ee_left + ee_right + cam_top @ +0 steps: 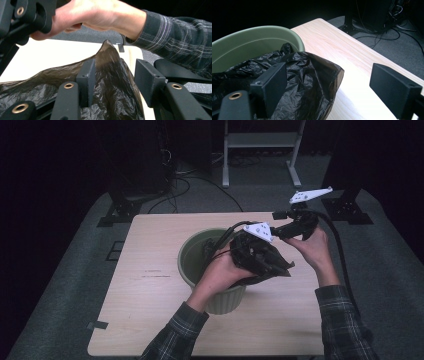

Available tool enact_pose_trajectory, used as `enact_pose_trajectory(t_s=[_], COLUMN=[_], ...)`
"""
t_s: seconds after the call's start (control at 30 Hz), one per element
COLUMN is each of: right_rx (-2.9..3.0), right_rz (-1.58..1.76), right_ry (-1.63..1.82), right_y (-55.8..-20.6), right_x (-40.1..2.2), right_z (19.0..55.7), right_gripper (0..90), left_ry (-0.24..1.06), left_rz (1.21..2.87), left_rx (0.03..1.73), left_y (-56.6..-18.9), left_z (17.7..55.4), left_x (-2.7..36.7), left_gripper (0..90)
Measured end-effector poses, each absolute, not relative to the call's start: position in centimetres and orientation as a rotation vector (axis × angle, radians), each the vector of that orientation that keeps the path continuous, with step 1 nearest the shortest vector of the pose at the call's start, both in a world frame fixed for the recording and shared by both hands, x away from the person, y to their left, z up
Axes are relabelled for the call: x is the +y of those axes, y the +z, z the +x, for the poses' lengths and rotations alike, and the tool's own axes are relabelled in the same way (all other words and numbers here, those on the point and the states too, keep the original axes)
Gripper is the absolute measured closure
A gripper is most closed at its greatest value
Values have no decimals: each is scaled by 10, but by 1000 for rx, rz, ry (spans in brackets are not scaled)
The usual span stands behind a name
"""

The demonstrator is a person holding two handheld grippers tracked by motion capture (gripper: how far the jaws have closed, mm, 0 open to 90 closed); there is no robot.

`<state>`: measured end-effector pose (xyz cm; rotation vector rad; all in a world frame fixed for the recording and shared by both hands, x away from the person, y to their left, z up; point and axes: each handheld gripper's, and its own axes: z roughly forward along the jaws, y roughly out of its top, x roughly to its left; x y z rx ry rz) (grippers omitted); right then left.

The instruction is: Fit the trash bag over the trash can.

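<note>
A black plastic bag [274, 266] hangs crumpled over the right side of a ribbed green bin [186, 256] in the middle of the wooden table [150, 290]. My left gripper [267, 257] is pushed into the bag from the bin side. In the left gripper view a peak of the bag [110, 62] rises between the jaws of my left gripper [116, 72]; it lies against one pad and stands apart from the other. My right gripper [281, 220] hovers just behind the bag, open. In the right gripper view the bag [307, 75] lies by one jaw of my right gripper [332, 85], with the bin [249, 37] beyond.
Bare tabletop [352, 55] stretches to the right of the bag. On the carpet behind the table are cables [185, 180], a metal frame [260, 140] and black stand feet [120, 211]. The right hand [95, 15] is close above the left gripper.
</note>
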<state>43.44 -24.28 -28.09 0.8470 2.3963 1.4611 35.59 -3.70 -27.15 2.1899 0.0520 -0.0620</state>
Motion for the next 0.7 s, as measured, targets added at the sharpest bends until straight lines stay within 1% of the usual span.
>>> enact_pose_trajectory(t_s=[0.1,0.27,0.43,0.7], right_rx=[2397,2398,2400,2393], right_rz=[850,842,843,830], right_ry=[1458,1461,1457,1466], right_y=[-281,-281,-281,-278], right_x=[-243,-242,-242,-244], right_z=[434,434,433,428], right_gripper=[130,130,130,130], left_ry=[-83,-118,-102,-48], left_rz=[2199,2212,2190,2135], left_rx=[45,24,41,122], left_y=[-273,-271,-268,-257], left_z=[357,357,358,364], left_x=[-37,-32,-22,20], left_gripper=[609,899,900,900])
